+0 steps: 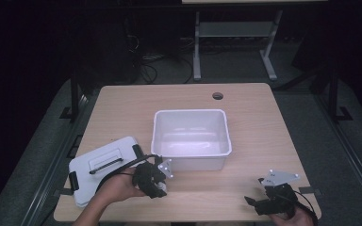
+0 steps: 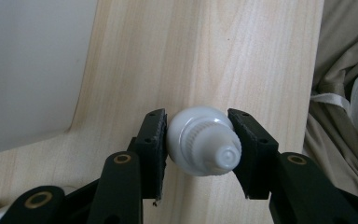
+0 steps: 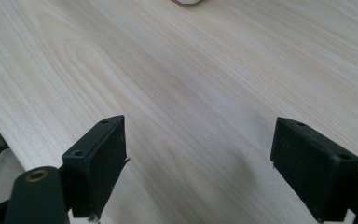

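A light wooden table (image 1: pixel 264 127) with rounded corners stands in a dim room, lit from above so that its top is the brightest surface. A round cable hole (image 1: pixel 218 96) sits near its far edge, at about one o'clock from the centre. The floor (image 1: pixel 349 155) around it is dark grey carpet. Beyond the table, at twelve o'clock, a second desk's pale metal legs (image 1: pixel 268 56) rise from the floor, with a tangle of black cables (image 1: pixel 146 66) at eleven o'clock. The far surroundings fade into darkness.
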A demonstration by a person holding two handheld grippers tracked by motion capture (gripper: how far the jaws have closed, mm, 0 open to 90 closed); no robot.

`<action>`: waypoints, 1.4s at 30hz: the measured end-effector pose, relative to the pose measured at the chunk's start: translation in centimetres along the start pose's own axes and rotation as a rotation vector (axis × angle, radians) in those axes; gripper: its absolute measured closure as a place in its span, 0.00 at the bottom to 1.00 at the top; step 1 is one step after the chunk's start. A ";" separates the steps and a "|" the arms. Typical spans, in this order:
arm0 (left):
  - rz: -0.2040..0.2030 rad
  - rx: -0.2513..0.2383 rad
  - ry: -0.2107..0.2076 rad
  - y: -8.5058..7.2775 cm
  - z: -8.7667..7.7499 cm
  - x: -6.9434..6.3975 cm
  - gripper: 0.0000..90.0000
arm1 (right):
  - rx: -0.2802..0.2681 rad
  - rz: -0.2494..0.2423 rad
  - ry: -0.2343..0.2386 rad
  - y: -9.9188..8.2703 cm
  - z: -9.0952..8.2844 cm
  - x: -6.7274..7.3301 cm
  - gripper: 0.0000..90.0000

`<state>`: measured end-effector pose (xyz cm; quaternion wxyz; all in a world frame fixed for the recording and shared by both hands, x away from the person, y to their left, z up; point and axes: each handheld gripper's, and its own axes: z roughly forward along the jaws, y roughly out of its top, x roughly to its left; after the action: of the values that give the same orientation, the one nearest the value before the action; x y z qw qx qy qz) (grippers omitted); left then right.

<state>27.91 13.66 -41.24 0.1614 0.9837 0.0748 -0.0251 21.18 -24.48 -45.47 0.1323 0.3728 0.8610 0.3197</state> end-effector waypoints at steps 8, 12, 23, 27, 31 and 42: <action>0.018 0.003 0.006 0.0 -0.1 -0.1 0.66 | -0.001 0.000 -0.002 0.0 0.0 0.0 0.20; 0.017 0.002 0.011 0.0 -0.1 -0.2 0.66 | -0.001 -0.003 -0.002 0.0 0.0 0.0 0.20; 0.015 -0.008 0.020 -0.1 -0.5 -0.4 0.66 | 0.000 -0.002 0.002 0.0 0.1 0.0 0.20; 0.020 -0.009 0.022 -0.1 -0.6 -0.5 0.66 | 0.001 -0.004 0.001 0.1 0.1 0.1 0.20; 0.019 -0.011 0.022 -0.2 -0.9 -0.6 0.66 | 0.003 -0.003 -0.001 0.1 0.2 0.1 0.20; 0.025 -0.048 0.023 -0.4 -3.1 -1.0 0.66 | 0.005 -0.006 -0.004 0.2 0.3 0.1 0.19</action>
<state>26.97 14.85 -38.34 0.1843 0.9807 0.0648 -0.0098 21.35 -24.13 -45.56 0.1339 0.3713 0.8626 0.3165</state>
